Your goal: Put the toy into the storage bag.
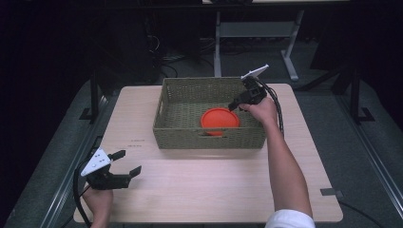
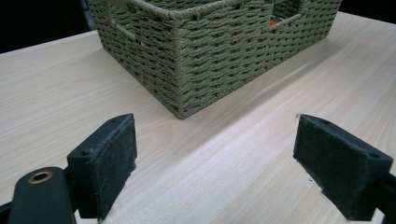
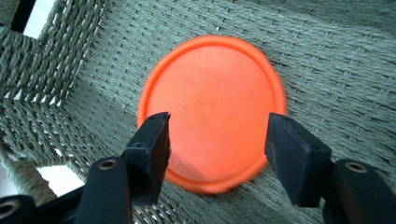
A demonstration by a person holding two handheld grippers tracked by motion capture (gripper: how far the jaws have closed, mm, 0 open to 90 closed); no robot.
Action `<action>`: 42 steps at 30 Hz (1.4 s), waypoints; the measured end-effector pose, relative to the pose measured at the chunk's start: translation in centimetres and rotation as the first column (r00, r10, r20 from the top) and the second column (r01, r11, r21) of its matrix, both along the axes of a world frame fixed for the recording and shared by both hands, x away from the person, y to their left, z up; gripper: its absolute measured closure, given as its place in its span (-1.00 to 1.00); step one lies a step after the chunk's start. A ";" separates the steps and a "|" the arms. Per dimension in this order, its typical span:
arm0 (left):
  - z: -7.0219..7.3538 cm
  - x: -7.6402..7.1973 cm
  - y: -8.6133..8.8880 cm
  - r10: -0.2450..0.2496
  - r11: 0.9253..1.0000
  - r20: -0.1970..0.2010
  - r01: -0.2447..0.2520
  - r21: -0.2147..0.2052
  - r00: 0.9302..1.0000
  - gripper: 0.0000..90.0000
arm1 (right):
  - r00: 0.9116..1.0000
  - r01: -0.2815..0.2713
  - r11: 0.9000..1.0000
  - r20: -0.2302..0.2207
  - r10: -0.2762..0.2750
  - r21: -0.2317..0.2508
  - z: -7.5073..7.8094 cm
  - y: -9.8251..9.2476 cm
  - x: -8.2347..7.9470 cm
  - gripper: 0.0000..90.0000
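The orange disc (image 3: 212, 109), likely light, stiff and slippery, lies flat mid-frame in the woven basket (image 1: 209, 135), best pinched at its rim; the right gripper (image 3: 217, 151) hovers above with jaws apart, and the left gripper (image 1: 129, 164) sits wide apart at lower left

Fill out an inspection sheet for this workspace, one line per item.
Surface: light wooden table, small dark marks left of basket.
Job's things: woven basket at the far middle; orange disc flat on its floor.
Clutter: nothing seen.
Grippers: left gripper open above the near-left corner; right gripper open inside the basket over the disc.
Cables: black cable trailing along right hand.
Surroundings: dark room, grey floor, table legs beyond.
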State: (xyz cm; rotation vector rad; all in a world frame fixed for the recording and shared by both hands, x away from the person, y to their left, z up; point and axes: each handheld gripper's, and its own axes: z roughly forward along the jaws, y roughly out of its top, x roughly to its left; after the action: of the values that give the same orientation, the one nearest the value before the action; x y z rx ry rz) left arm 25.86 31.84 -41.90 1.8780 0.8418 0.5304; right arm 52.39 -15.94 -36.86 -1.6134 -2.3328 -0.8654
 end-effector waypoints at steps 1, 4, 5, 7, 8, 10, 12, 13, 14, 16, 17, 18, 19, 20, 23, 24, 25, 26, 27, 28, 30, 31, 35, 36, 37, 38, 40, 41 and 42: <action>0.0 0.0 0.0 0.000 1.000 -0.001 0.000 0.000 1.000 -0.72 | 1.000 -0.002 1.000 0.003 0.002 -0.002 0.1 0.0 -0.1 -0.14; 0.0 0.0 0.0 -0.001 1.000 -0.001 0.001 0.001 1.000 -0.72 | 1.000 -0.013 1.000 0.015 0.013 0.009 0.6 0.0 -0.4 -0.16; 0.0 0.0 0.0 -0.001 1.000 -0.001 0.001 0.001 1.000 -0.72 | 1.000 -0.013 1.000 0.015 0.013 0.009 0.6 0.0 -0.4 -0.16; 0.0 0.0 -0.1 -0.001 1.000 -0.004 0.001 0.000 1.000 -0.72 | 1.000 -0.015 1.000 0.018 0.014 0.020 0.7 -0.1 -0.5 -0.18; 0.0 0.0 -0.1 -0.002 1.000 -0.002 0.002 0.002 1.000 -0.72 | 1.000 -0.018 1.000 0.022 0.017 0.020 0.8 -0.1 -0.5 -0.18; 0.0 0.0 -0.1 -0.001 1.000 -0.004 0.001 0.001 1.000 -0.72 | 1.000 -0.017 1.000 0.021 0.017 0.021 1.0 -0.1 -0.7 -0.19; 0.0 0.0 -0.1 -0.001 1.000 -0.003 0.001 -0.003 1.000 -0.72 | 0.999 -0.025 0.999 0.033 0.024 0.022 1.3 -0.1 -0.9 -0.22; 0.0 0.0 -0.1 -0.001 1.000 -0.002 0.001 -0.003 1.000 -0.72 | 0.999 -0.025 0.999 0.033 0.024 0.022 1.3 -0.1 -0.9 -0.22; 0.0 0.0 0.0 -0.002 1.000 -0.002 0.002 -0.001 1.000 -0.72 | 0.999 -0.027 0.999 0.036 0.026 0.025 1.4 -0.1 -1.0 -0.24; 0.0 0.0 -0.1 -0.004 1.000 -0.005 0.003 -0.004 1.000 -0.72 | 0.999 -0.028 0.999 0.048 0.027 0.030 1.8 0.0 -1.2 -0.24; 0.0 0.0 -0.1 -0.003 1.000 -0.006 0.003 0.000 1.000 -0.72 | 0.998 -0.032 0.999 0.051 0.030 0.032 1.9 0.1 -1.3 -0.24; 0.0 0.0 -0.2 -0.004 1.000 -0.005 0.004 0.000 1.000 -0.72 | 0.998 -0.035 0.999 0.053 0.034 0.033 2.0 0.1 -1.4 -0.25; 0.0 0.0 -0.2 -0.009 1.000 -0.004 0.009 0.001 1.000 -0.72 | 0.997 -0.045 0.998 0.060 0.043 0.033 2.2 0.3 -1.6 -0.27; 0.0 0.0 -0.2 -0.009 1.000 -0.004 0.009 0.001 1.000 -0.72 | 0.997 -0.045 0.998 0.060 0.043 0.033 2.2 0.3 -1.6 -0.27; 0.0 0.0 -0.3 -0.012 1.000 -0.007 0.012 0.003 1.000 -0.72 | 0.997 -0.054 0.998 0.062 0.051 0.034 2.5 0.4 -2.0 -0.28; 0.0 0.0 -0.3 -0.012 1.000 -0.007 0.012 0.003 1.000 -0.72 | 0.997 -0.054 0.998 0.062 0.051 0.034 2.5 0.4 -2.0 -0.28; 0.0 0.0 -0.3 -0.011 1.000 -0.006 0.011 0.000 1.000 -0.72 | 0.996 -0.060 0.997 0.066 0.057 0.039 2.5 0.4 -2.1 -0.29; 0.0 0.0 -0.2 -0.011 1.000 -0.005 0.011 -0.002 1.000 -0.72 | 0.996 -0.059 0.998 0.068 0.056 0.038 2.6 0.4 -2.2 -0.29; 0.0 0.0 -0.2 -0.010 1.000 -0.006 0.010 0.000 1.000 -0.72 | 0.996 -0.064 0.997 0.070 0.061 0.043 2.6 0.3 -2.3 -0.30; 0.0 0.0 -0.2 -0.008 1.000 -0.005 0.008 -0.002 1.000 -0.72 | 0.996 -0.064 0.997 0.070 0.060 0.049 2.7 0.3 -2.4 -0.30; 0.0 0.0 -0.1 -0.006 1.000 -0.007 0.006 -0.005 1.000 -0.72 | 0.995 -0.067 0.997 0.073 0.063 0.050 2.7 0.2 -2.5 -0.30; 0.0 0.0 0.0 -0.006 1.000 -0.008 0.006 0.002 1.000 -0.72 | 0.995 -0.066 0.997 0.076 0.062 0.047 2.8 0.2 -2.5 -0.31; -0.1 0.1 0.1 0.000 1.000 -0.012 -0.001 -0.006 1.000 -0.72 | 0.994 -0.080 0.995 0.084 0.075 0.059 3.1 0.1 -3.0 -0.32; -0.1 0.1 0.1 0.001 1.000 -0.011 -0.001 -0.004 1.000 -0.72 | 0.993 -0.081 0.995 0.087 0.076 0.064 3.1 0.0 -3.1 -0.33; -0.1 0.1 0.1 0.001 1.000 -0.012 -0.001 -0.005 1.000 -0.72 | 0.993 -0.084 0.994 0.088 0.078 0.069 3.2 -0.2 -3.4 -0.34; -0.1 0.1 0.1 -0.001 1.000 -0.012 0.000 -0.006 1.000 -0.72 | 0.993 -0.084 0.994 0.088 0.078 0.069 3.2 -0.2 -3.4 -0.34; -0.1 0.1 0.0 -0.002 1.000 -0.011 0.002 -0.008 1.000 -0.72 | 0.993 -0.086 0.993 0.092 0.079 0.081 3.2 -0.4 -3.6 -0.35; -0.1 0.1 0.0 -0.004 1.000 -0.012 0.004 -0.005 1.000 -0.72 | 0.992 -0.090 0.993 0.095 0.083 0.081 3.3 -0.4 -3.8 -0.35; -0.1 0.1 0.0 -0.007 1.000 -0.011 0.007 0.001 1.000 -0.72 | 0.993 -0.091 0.992 0.089 0.083 0.083 3.3 -0.5 -3.9 -0.37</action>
State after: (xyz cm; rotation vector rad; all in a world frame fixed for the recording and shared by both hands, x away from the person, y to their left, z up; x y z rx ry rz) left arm 25.94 31.82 -42.00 1.8856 0.8420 0.5169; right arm 48.47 -16.42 -33.58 -1.4567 -2.3671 -1.0201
